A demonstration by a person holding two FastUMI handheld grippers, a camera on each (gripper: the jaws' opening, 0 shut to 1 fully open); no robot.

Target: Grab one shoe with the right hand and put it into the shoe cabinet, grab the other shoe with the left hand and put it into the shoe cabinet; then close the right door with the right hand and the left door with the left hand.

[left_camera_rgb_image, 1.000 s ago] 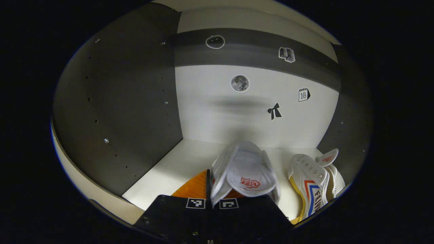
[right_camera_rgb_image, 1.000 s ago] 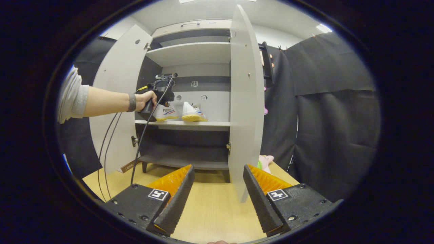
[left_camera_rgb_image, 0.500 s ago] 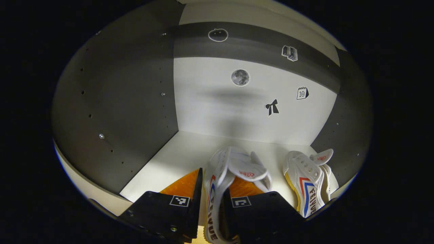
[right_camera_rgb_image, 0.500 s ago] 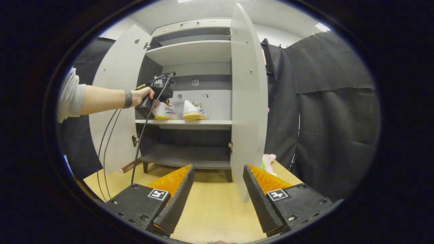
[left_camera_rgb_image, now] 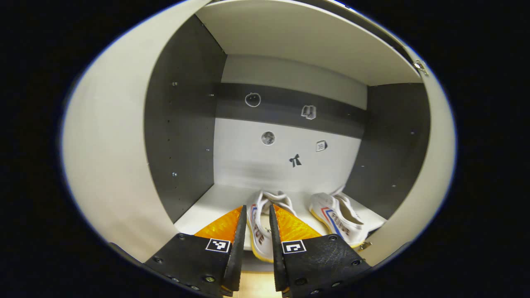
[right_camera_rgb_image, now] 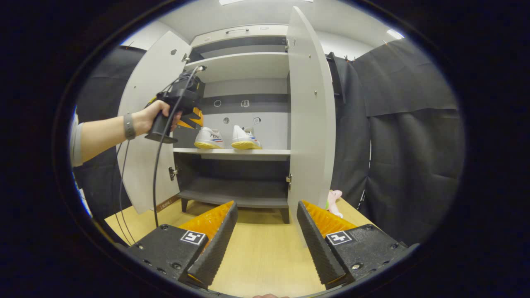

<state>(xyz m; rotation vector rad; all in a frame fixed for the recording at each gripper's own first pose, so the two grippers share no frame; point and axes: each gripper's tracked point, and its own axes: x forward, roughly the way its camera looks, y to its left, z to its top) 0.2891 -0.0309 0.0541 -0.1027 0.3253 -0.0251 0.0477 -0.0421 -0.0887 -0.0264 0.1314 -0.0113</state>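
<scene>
Both white shoes with yellow soles, the left shoe (left_camera_rgb_image: pixel 261 225) and the right shoe (left_camera_rgb_image: pixel 339 217), stand on the cabinet shelf (left_camera_rgb_image: pixel 211 207). The left gripper (left_camera_rgb_image: pixel 256 215), jaws narrowly parted and empty, hovers before the left shoe. The right gripper (right_camera_rgb_image: pixel 267 211) gapes wide, well apart.

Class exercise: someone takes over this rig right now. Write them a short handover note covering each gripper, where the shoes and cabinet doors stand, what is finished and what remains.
Left gripper: open, empty, in front of the shelf.
Right gripper: open, empty, over the wooden floor, facing the cabinet.
Left shoe and right shoe: side by side on the middle shelf.
Left door and right door: both open.
Done: both shoes stowed.
Left: close the right door with the right gripper, then the left door with the left.
</scene>
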